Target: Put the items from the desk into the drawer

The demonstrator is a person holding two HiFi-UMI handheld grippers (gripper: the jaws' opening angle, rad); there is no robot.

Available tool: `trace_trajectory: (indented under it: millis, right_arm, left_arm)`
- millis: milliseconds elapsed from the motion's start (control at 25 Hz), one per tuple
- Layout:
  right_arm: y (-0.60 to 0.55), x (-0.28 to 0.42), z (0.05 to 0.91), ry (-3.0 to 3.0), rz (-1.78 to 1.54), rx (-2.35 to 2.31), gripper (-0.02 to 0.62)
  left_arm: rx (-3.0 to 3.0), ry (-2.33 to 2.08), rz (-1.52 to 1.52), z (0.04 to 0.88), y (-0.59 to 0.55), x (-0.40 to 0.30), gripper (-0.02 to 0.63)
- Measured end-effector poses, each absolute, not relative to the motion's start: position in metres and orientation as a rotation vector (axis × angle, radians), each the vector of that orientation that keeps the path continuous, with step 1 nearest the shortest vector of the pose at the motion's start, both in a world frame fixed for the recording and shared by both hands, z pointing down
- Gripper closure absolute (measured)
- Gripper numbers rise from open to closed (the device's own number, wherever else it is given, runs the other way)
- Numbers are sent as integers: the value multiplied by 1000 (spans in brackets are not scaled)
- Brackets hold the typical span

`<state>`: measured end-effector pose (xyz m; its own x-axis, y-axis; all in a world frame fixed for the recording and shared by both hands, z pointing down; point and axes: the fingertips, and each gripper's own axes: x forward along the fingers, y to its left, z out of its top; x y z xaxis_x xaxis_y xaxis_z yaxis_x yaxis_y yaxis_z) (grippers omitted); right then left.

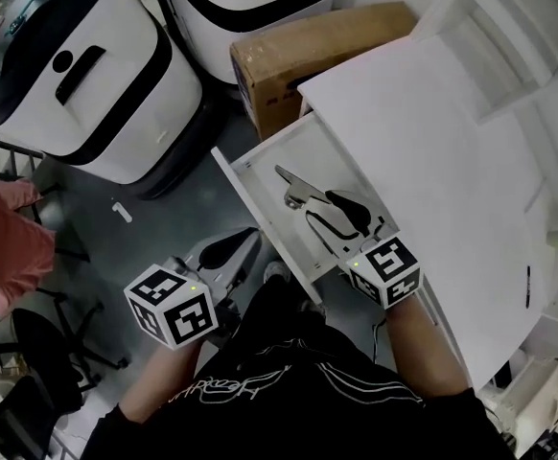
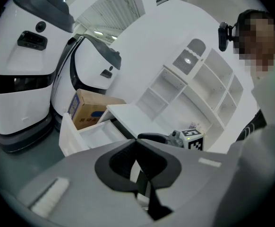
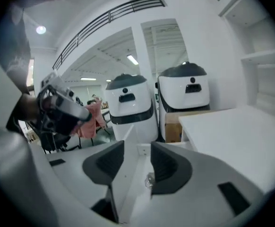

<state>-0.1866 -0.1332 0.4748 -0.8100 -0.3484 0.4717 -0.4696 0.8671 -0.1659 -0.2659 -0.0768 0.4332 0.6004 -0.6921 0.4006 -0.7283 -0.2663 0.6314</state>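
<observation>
White drawer [image 1: 260,220] is standing open, right gripper [image 3: 137,155] hovering wide over a metal item [image 1: 293,195] inside, left gripper [image 2: 137,148] hanging closed. Fetching the pen [image 1: 527,286] is probably coming next

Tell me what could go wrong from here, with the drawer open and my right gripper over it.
1. The right gripper, jaws open, sits close over the metal item in the drawer; a careless pull back could snag it.
2. The left gripper, jaws shut, hangs beside the drawer's front; a swing could knock it.
3. The thin pen lies flat on the desk; the jaws might push it away rather than grip it.
</observation>
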Motion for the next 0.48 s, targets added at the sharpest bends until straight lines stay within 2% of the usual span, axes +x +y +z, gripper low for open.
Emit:
trace_trajectory:
  millis: [160,320,480]
  right_arm:
    - [-116,-157,409,-2708,423,669,532]
    - [-94,-123,367,-2734,400,751,579]
    - [-72,-83,346,-2744,399,830,586]
  left_arm:
    - [2112,-1084,72,409,-78,-228,597]
    - [2215,-1033,94,383,-75,-188,597]
    - [2328,-938,120,356,-67,-141,597]
